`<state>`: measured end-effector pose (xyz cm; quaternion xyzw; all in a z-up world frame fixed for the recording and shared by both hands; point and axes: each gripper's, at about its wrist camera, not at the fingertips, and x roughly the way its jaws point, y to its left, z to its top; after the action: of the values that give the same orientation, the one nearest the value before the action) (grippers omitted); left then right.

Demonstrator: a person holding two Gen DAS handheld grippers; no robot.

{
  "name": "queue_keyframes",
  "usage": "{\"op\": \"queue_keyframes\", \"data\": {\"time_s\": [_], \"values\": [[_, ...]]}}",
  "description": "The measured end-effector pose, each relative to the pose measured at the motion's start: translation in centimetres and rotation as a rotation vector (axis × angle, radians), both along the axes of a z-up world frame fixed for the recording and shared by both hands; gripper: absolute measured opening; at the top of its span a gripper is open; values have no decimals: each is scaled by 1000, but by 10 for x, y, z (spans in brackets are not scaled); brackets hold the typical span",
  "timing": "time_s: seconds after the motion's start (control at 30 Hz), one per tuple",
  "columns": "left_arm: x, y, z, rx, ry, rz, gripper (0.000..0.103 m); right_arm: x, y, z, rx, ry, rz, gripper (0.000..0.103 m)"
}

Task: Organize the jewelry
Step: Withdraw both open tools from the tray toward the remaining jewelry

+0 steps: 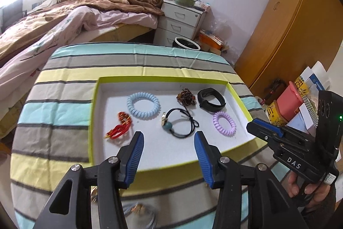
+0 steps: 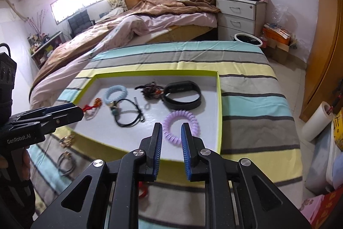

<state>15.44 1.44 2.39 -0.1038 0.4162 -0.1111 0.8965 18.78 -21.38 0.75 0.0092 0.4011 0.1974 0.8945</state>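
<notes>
Shallow tray [image 1: 240, 98] on striped cloth [image 1: 64, 113], holding six pieces spaced apart for sorting, purple coil band [image 2: 179, 126] nearest; I hold left gripper [image 1: 169, 138] spread wide, right gripper [image 2: 170, 132] part-open, both empty above the near rim.

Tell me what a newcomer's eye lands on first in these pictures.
The shallow white tray with its lime-green rim, on the striped cloth, laid out with jewelry: a pale blue coil hair tie at its left, a black wristband at its far right, a lilac coil hair tie nearer. Both grippers, left and right, hover empty at its near edge.
</notes>
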Motion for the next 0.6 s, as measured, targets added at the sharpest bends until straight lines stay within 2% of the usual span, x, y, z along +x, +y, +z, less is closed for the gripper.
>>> {"op": "queue_keyframes", "data": {"time_s": [0.03,0.1,0.37,0.6], "values": [[-7,3,2,-1,-8,7,49,-5,1,1,6,-6,3,39],[-18,10,3,-13,-16,20,53,-13,2,3,17,-13,11,52],[-60,41,-4,-16,-11,94,54,-44,16,2,23,-24,46,52],[-89,65,-14,-20,-5,146,54,-65,40,-9,64,-8,132,52]]}}
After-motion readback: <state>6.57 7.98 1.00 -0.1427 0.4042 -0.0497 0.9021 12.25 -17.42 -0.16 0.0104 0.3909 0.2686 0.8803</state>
